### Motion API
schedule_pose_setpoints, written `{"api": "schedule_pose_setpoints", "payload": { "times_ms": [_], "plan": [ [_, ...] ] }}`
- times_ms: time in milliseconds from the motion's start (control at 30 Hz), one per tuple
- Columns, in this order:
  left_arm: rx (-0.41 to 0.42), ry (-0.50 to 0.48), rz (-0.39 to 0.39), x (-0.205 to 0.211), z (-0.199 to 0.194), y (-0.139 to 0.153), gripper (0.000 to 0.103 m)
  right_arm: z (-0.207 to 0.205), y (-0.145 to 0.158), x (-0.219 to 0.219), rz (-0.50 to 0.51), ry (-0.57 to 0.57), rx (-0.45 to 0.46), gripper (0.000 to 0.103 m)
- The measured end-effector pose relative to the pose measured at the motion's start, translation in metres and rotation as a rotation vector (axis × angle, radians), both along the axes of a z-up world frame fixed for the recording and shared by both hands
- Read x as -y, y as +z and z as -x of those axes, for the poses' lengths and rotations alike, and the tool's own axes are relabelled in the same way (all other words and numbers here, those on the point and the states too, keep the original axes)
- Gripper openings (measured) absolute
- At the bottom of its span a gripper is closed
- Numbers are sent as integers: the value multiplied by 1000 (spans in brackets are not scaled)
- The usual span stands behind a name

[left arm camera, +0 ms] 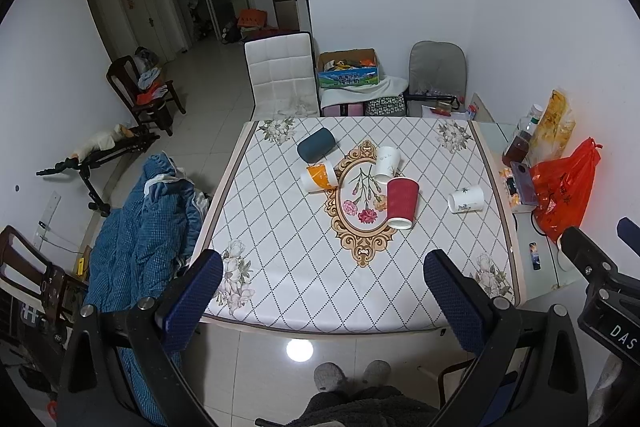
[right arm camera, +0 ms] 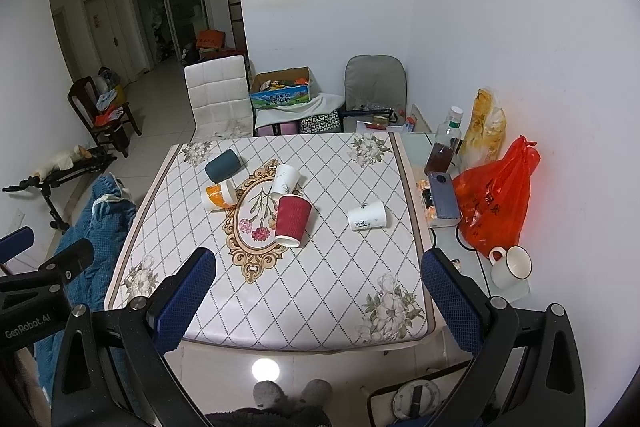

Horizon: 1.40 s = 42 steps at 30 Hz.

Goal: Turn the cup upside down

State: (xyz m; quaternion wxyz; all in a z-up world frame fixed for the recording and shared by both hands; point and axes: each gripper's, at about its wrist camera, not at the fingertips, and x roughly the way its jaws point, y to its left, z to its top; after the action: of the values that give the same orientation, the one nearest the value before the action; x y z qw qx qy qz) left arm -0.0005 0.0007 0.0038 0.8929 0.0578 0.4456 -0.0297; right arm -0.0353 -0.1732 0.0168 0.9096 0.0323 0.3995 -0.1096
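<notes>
Five cups lie tipped on their sides on the table [left arm camera: 280,267], and we log them left to right: a dark teal cup [left arm camera: 316,145] at the far left, an orange-and-white cup [left arm camera: 319,177] touching its near side, a white cup [left arm camera: 387,165] by the medallion print, a red ribbed cup [left arm camera: 401,202] with its mouth toward us just beside it, and a second white cup [left arm camera: 466,199] alone to the right. Print on the white cups is too small for us to read. The blue quilt [left arm camera: 140,247] on the left is cut off by the frame edge.

Left gripper [left arm camera: 323,301] hangs above the near table edge, fingers spread wide, nothing between them. Right gripper [right arm camera: 319,301] sits level with it further right, likewise spread and empty; in the left view we see only part of its body at the right edge.

All cups rest well apart from both grippers, farther across the table. The red ribbed cup lies nearest, ahead of the left gripper's gap.

A white mug [right arm camera: 510,267] stands on the side ledge, near the right gripper's right finger, below an orange bag [right arm camera: 496,203].
</notes>
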Motion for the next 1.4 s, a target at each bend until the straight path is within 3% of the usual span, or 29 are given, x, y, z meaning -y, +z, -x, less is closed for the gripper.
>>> {"api": "schedule_pose_setpoints", "payload": {
  "times_ms": [1033, 1167, 1400],
  "plan": [
    [-12, 7, 12, 6, 2, 4, 103, 4, 1, -2, -18, 14, -31, 103],
    [-36, 19, 11, 17, -7, -7, 103, -6, -13, 10, -26, 8, -58, 103],
    [-98, 47, -18, 40, -37, -50, 103, -34, -61, 43, -50, -20, -148, 103]
  ]
}}
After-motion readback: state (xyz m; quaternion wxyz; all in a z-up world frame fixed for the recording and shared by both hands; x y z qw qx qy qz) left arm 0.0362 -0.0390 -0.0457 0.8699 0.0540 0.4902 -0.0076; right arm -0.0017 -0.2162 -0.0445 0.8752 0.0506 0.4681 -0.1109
